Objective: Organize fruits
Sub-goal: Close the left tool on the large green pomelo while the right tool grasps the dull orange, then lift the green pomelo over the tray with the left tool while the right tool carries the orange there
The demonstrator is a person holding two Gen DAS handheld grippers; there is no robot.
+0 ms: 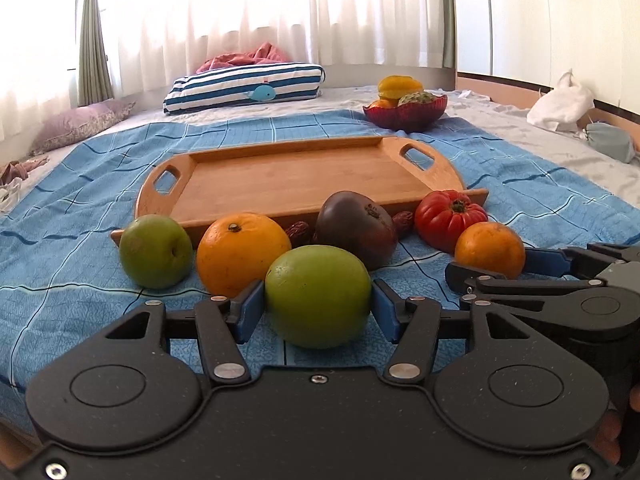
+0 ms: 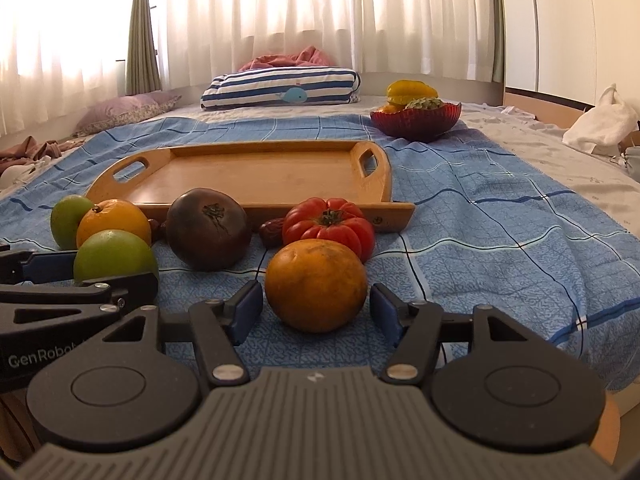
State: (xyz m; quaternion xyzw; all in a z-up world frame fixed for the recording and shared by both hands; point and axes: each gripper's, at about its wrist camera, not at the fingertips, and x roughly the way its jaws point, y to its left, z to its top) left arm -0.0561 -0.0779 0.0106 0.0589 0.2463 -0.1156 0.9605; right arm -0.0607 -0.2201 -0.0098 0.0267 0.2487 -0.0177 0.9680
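Green and round, the near apple (image 1: 318, 302) sits on the blue bedspread (image 1: 60, 248) squarely between our left gripper (image 1: 318, 310) pads, which seem to touch both flanks. Our right gripper (image 2: 316, 308) straddles the small orange (image 2: 316, 285), gaps showing, unclenched. The wooden tray (image 1: 288, 184) lies straight ahead, beyond the fruit row, nearer our left.
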